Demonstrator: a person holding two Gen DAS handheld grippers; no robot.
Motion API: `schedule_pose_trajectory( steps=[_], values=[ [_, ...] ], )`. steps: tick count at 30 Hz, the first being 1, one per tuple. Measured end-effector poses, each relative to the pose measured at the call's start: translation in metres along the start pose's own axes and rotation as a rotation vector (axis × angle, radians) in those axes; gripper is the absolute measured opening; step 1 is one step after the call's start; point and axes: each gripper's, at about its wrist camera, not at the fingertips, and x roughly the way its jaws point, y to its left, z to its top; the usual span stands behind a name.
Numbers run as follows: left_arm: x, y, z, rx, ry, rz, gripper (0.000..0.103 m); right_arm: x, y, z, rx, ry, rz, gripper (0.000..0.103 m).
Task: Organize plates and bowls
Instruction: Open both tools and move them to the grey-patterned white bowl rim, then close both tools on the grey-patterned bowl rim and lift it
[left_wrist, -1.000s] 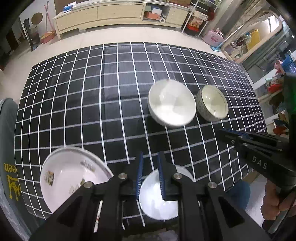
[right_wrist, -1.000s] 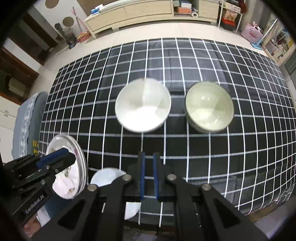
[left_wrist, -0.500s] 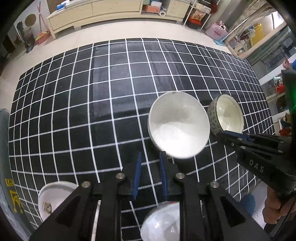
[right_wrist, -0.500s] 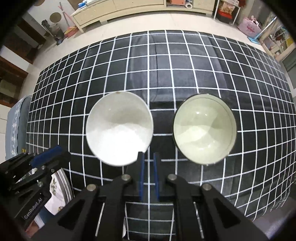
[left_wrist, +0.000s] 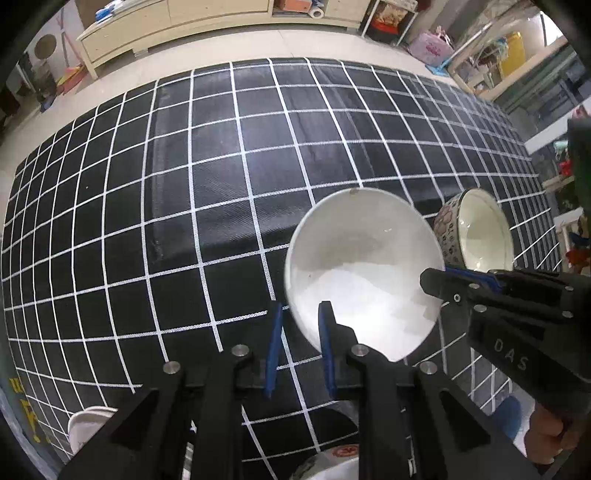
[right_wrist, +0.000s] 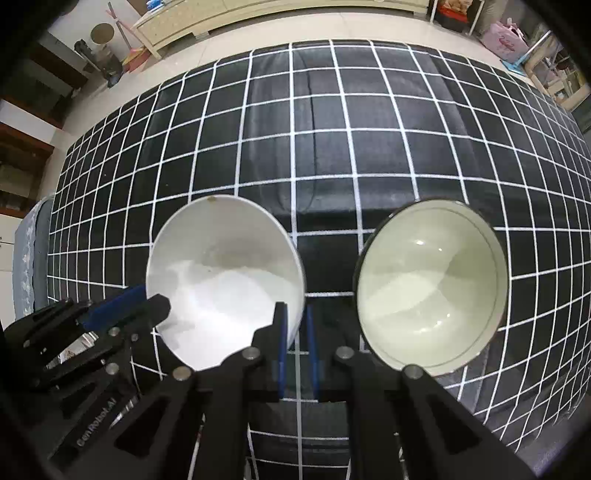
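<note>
We take the white bowl (left_wrist: 364, 273) as our landmark on the checked cloth (left_wrist: 184, 184). Our left gripper (left_wrist: 300, 325) straddles its near-left rim, one finger outside and one inside the bowl, the gap narrow; we cannot tell whether the pads press the wall. Our right gripper (right_wrist: 295, 325) straddles its near-right rim the same way, gap narrow, contact likewise unclear. Just right of the white bowl, not touching, sits the patterned bowl (right_wrist: 430, 284). Nearer to us than the white bowl, a plate (left_wrist: 88, 424) shows at the left view's bottom-left edge, and part of another dish (left_wrist: 328, 461) at its bottom.
</note>
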Motion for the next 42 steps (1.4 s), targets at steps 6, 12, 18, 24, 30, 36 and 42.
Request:
schedule_pose_trajectory(
  steps=[6,12,18,24,30,36,42],
  values=[
    [0.014,-0.003,0.001,0.009,0.015,0.026,0.015,0.019,0.009,0.003,-0.048,-0.004,-0.041,0.013],
    [0.029,-0.005,0.002,0.011,0.018,0.051,0.013,0.027,0.011,0.002,-0.058,-0.028,-0.058,0.013],
    [0.034,0.002,-0.007,0.005,0.026,0.046,0.012,0.035,0.017,-0.012,-0.087,-0.011,-0.056,0.013],
    [0.032,0.01,-0.046,0.015,0.041,0.061,0.012,0.04,0.031,-0.042,-0.11,0.012,-0.039,0.014],
    [0.03,0.024,-0.086,-0.013,0.038,0.067,0.012,0.044,0.058,-0.081,-0.136,0.025,-0.018,0.014],
    [0.034,0.042,-0.115,-0.044,0.041,0.058,0.012,0.046,0.085,-0.109,-0.153,0.031,-0.015,0.014],
    [0.036,0.057,-0.134,-0.062,0.041,0.044,0.012,0.041,0.112,-0.119,-0.15,0.034,-0.018,0.014]
  ],
)
